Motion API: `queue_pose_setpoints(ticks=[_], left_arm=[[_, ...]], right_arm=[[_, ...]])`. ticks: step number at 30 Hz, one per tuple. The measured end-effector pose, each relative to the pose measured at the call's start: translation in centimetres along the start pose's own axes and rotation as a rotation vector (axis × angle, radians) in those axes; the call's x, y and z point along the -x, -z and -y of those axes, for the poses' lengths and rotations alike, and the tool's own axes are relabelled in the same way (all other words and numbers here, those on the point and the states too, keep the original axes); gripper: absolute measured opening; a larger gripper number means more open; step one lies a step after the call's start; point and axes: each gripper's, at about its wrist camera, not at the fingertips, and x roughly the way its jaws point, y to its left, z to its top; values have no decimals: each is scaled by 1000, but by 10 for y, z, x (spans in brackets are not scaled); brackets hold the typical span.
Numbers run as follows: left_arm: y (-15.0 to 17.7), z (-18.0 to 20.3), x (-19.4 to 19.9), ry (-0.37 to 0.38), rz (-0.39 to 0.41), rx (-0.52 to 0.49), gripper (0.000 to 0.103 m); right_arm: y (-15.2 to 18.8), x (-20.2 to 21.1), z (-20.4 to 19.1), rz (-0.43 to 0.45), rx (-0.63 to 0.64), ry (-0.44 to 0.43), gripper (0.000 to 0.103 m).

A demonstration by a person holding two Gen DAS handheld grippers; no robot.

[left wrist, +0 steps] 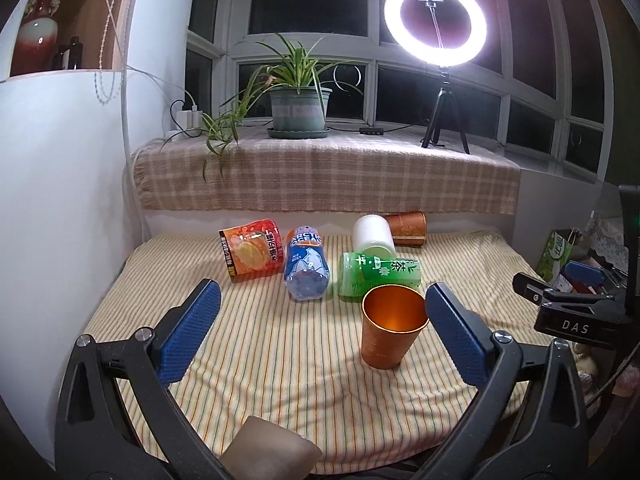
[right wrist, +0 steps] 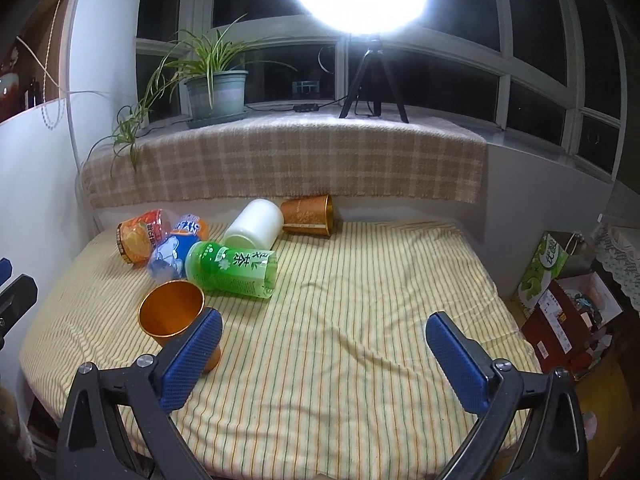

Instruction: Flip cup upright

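A copper cup point(left wrist: 390, 326) stands upright on the striped cloth, mouth up. It also shows in the right wrist view point(right wrist: 172, 314). My left gripper point(left wrist: 322, 306) is open and empty; the cup stands just inside its right finger point(left wrist: 452, 328), apart from it. My right gripper point(right wrist: 324, 336) is open and empty; its left finger point(right wrist: 192, 354) is in front of the cup's lower side. A second copper cup point(left wrist: 406, 228) lies on its side at the back; the right wrist view shows it too point(right wrist: 308, 216).
A green tea bottle point(left wrist: 378, 272), a blue bottle point(left wrist: 306, 266), an orange bottle point(left wrist: 254, 254) and a white cup point(left wrist: 372, 234) lie behind the upright cup. A plaid-covered ledge point(left wrist: 320, 176) carries a potted plant and a ring light. Boxes point(right wrist: 560, 296) stand off the right edge.
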Motion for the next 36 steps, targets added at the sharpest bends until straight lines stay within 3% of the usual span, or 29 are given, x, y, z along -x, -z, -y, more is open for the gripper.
queue_pose_setpoints(ticks=[9, 36], left_arm=[[1, -8, -4, -7, -12, 44, 103], [1, -10, -3, -11, -12, 49, 103]], right_arm=[[-3, 7, -2, 55, -2, 33, 103], [-4, 6, 0, 55, -1, 36, 103]])
